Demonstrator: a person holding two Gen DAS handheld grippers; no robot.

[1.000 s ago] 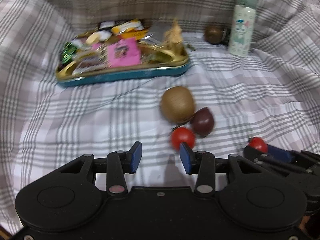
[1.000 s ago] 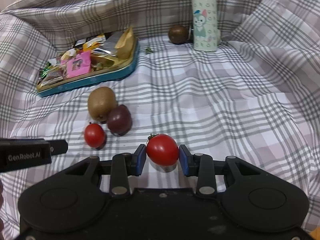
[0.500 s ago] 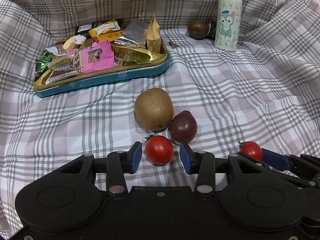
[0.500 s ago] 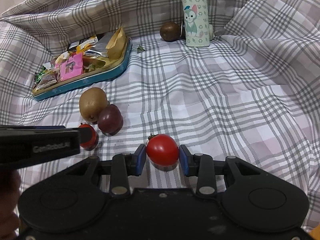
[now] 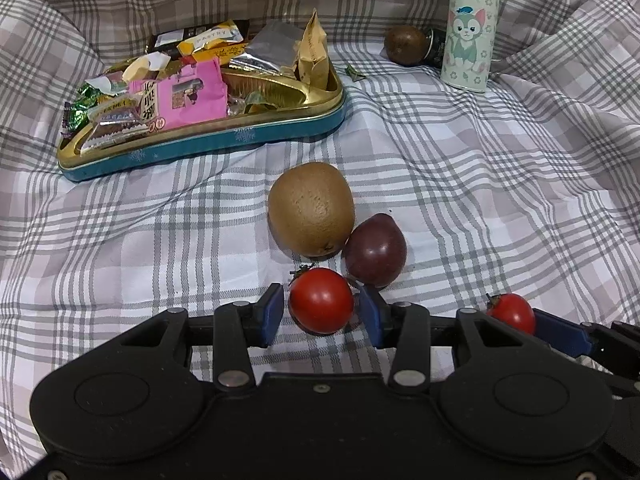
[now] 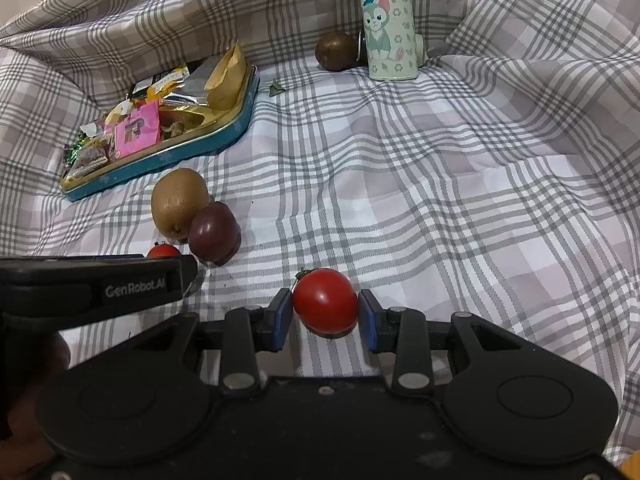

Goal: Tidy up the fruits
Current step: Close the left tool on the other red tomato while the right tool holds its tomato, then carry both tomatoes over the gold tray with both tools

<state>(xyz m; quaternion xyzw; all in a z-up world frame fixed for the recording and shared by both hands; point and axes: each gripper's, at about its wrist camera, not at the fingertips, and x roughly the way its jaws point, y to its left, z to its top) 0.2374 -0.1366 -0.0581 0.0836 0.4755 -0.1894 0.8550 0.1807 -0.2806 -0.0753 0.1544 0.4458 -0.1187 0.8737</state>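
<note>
Since the earlier frames, the left tongs (image 5: 322, 312) are now sitting around a cherry tomato (image 5: 321, 300) that was lying ahead of them, while the right tongs (image 6: 325, 314) are still bracketing the second tomato (image 6: 325, 300) as before.

Both tongs are lying low and level over the checked cloth (image 5: 480, 200), side by side, pointing toward the far folds. The left tongs are standing at a narrow gap, a sliver of space showing on each side of the fruit; whether the blue pads (image 5: 270, 312) are actually gripping it cannot be told. The right tongs are likewise narrow, the left pad touching or nearly touching its tomato and a slight gap showing at the right pad; a firm hold cannot be confirmed.

Count: two red cherry tomatoes, one kiwi (image 5: 311, 208), one purple passion fruit (image 5: 375, 250), one brown round fruit (image 5: 405, 45) at the back beside a cartoon-cat bottle (image 5: 470, 32), and one teal-sided gold tin (image 5: 240, 136) holding assorted snack packets.

The kiwi is lying with its long axis running away from the cameras, touching the passion fruit at its right. The left tomato's stem is pointing up and left, as is the right tomato's.
</note>
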